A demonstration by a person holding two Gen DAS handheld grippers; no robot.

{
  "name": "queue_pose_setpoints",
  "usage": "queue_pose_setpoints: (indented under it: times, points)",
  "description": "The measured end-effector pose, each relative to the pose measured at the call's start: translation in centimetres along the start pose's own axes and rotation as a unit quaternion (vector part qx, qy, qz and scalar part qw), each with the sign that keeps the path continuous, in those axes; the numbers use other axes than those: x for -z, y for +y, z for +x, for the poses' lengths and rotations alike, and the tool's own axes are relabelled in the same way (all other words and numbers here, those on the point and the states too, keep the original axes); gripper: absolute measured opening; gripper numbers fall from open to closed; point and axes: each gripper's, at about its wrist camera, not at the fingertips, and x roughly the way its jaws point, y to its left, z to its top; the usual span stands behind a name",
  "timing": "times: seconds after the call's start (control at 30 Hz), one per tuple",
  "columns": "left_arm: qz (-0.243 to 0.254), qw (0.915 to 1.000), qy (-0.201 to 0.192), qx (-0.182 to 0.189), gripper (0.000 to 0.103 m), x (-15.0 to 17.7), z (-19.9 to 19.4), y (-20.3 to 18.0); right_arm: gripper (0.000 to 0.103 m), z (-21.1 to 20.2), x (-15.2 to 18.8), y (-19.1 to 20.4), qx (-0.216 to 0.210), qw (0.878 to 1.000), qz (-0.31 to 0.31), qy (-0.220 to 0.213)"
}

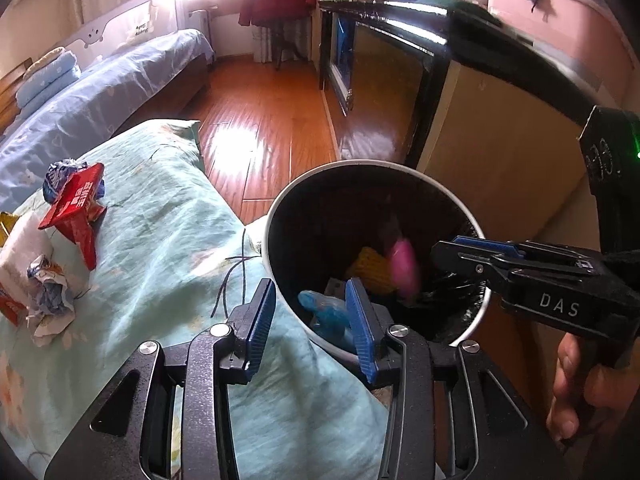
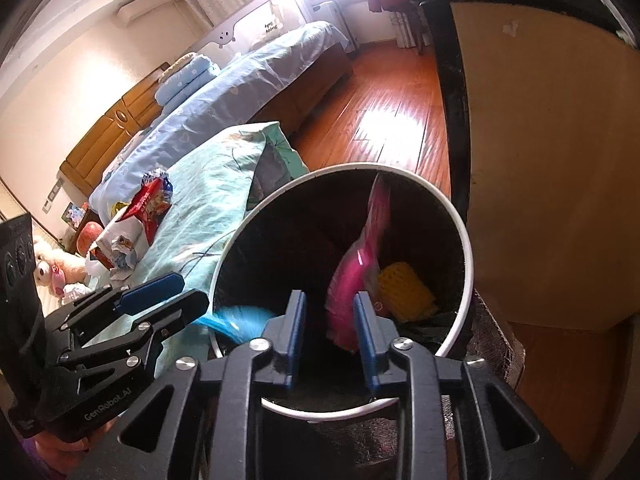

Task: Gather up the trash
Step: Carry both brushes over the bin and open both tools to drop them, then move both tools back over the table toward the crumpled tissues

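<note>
A round bin with a white rim and dark inside stands beside the bed; it also shows in the right wrist view. Inside lie a yellow piece, a blue wrapper and a blurred pink wrapper that is loose between the jaws, over the bin. My left gripper is open and empty at the bin's near rim. My right gripper is open over the bin; in the left wrist view it reaches in from the right. A red wrapper and crumpled papers lie on the teal bedspread.
A blue wrapper lies behind the red one. A blue-sheeted bed stands behind, a dark cabinet to the right, wooden floor between them. Stuffed toys lie at the far left.
</note>
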Motion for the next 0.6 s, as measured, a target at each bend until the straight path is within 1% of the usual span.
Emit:
queue_pose_setpoints:
  times: [0.03, 0.07, 0.17, 0.23, 0.3, 0.33, 0.5, 0.6]
  points:
    - [-0.003, 1.0000, -0.003, 0.001, 0.044, 0.2, -0.3, 0.2, 0.037, -0.2, 0.0, 0.0, -0.001, 1.000, 0.001, -0.003]
    - [-0.006, 1.0000, -0.007, 0.000, 0.046, 0.4, -0.7, 0.4, 0.039, -0.4, 0.0, 0.0, -0.001, 1.000, 0.002, -0.005]
    - [-0.017, 0.9997, -0.019, -0.001, 0.052, 1.4, -2.2, 1.1, 0.051, -1.1, 0.2, 0.6, -0.007, 1.000, 0.004, -0.014]
    - [-0.028, 0.9993, -0.024, -0.006, 0.061, 2.2, -3.0, 1.9, 0.057, -1.5, 0.4, 1.3, -0.015, 1.000, 0.001, -0.021]
    - [-0.045, 0.9984, -0.032, -0.011, 0.064, 3.2, -4.0, 3.1, 0.072, -1.9, 0.6, 2.2, -0.021, 0.999, -0.002, -0.029]
    - [-0.053, 0.9979, -0.034, -0.015, 0.067, 3.7, -4.4, 3.6, 0.075, -2.2, 0.8, 2.8, -0.027, 0.999, -0.005, -0.035]
    - [-0.095, 0.9931, -0.048, -0.048, 0.074, 6.7, -6.9, 6.9, 0.079, -2.8, 1.3, 6.1, -0.048, 0.997, -0.024, -0.056]
    - [-0.120, 0.9891, -0.052, -0.067, 0.075, 8.3, -8.2, 8.9, 0.082, -2.6, 1.7, 8.3, -0.064, 0.995, -0.040, -0.060]
